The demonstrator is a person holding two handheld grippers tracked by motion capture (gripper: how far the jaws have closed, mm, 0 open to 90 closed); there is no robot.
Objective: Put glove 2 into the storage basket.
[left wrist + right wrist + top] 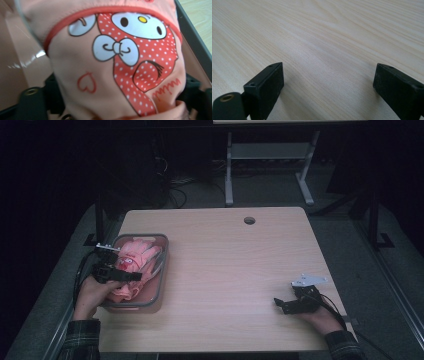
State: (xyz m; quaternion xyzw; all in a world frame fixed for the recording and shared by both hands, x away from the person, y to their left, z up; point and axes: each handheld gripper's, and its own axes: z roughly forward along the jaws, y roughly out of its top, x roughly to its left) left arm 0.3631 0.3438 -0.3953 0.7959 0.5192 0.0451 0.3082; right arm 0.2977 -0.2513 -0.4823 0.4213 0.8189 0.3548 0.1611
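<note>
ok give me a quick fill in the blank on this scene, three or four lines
1. The pink gloves lie in a grey-rimmed ____.
2. The left gripper is over the tray, its jaws on either side of a ____.
3. The right gripper rests on the wooden ____ with open jaws.
4. Beside the bow on the glove is a red outline ____.

Missing words: tray; glove; table; heart

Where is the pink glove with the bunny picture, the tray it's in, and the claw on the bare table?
pink glove (75, 65), left gripper view, plain cloth beside the bow.
tray (163, 270), high view, right rim.
right claw (281, 304), high view, between its tips.
</note>
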